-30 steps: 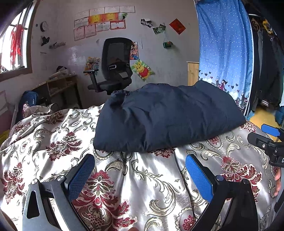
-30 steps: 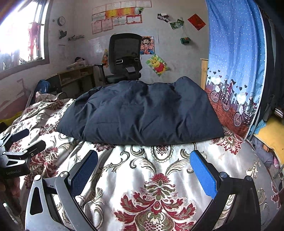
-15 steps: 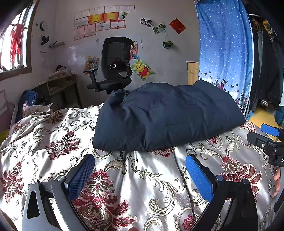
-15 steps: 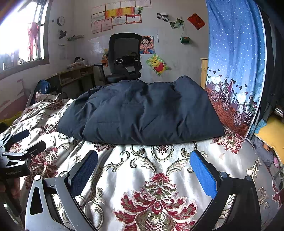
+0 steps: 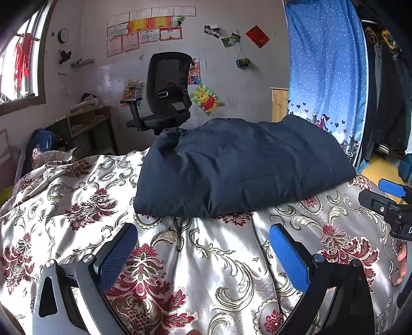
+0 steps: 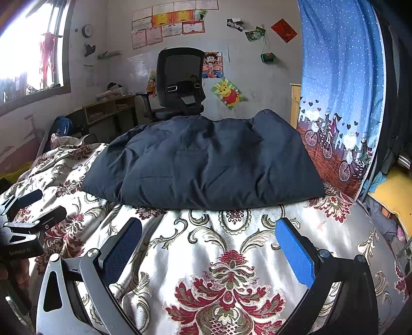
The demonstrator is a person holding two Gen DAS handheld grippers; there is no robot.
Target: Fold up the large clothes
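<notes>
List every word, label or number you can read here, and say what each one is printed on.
"GenRobot.AI": pale print on the black body of the left gripper, seen in the right wrist view.
"D": cut off at the frame edge, on the black body of the right gripper.
Paper certificates on the grey wall: too small to read.
Red diamond paper: character blurred.
Round wall clock: numerals illegible.

jacket (image 5: 244, 165): matt padded cloth | bedspread (image 5: 219, 257): glossy satin | fingers (image 5: 288, 253): textured rubber
</notes>
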